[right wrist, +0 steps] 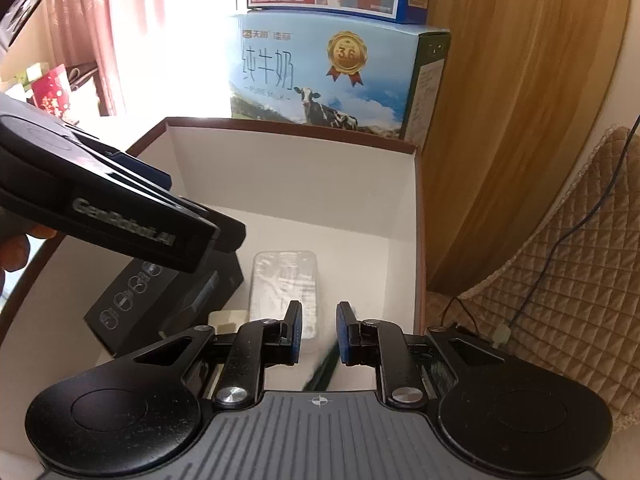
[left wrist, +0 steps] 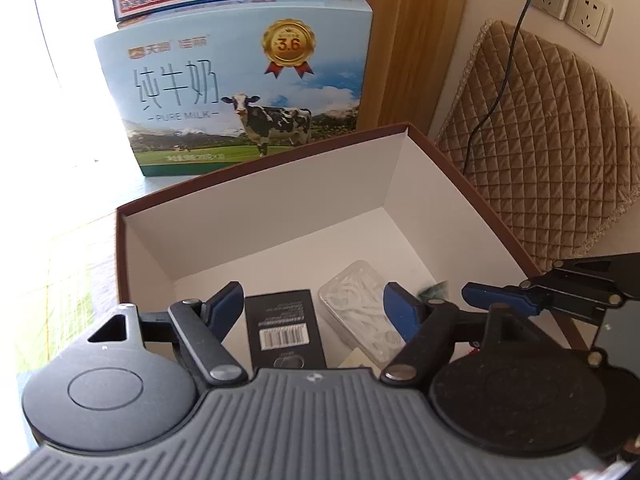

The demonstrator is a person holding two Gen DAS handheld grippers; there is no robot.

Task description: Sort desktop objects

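A brown storage box [left wrist: 260,168] with a white lining stands open in front of me. On its floor lie a black carton with a barcode [left wrist: 284,332] and a clear plastic case [left wrist: 356,304] of small white pieces. My left gripper [left wrist: 314,306] hovers over them, open wide, with nothing between its pads. My right gripper [right wrist: 320,332] hangs above the box's right side, its jaws a narrow gap apart. A thin dark green thing [right wrist: 324,364] shows as a blurred streak just under that gap, free of the pads. The right wrist view also shows the black carton [right wrist: 160,300] and the case [right wrist: 284,288].
Two milk cartons [left wrist: 240,92] are stacked behind the box. A quilted tan cushion [left wrist: 540,160] with a dark cable across it leans at the right, below the wall sockets [left wrist: 572,8]. A hand [right wrist: 16,248] holds the left gripper's body [right wrist: 100,200]. A small cream piece [right wrist: 228,318] lies beside the carton.
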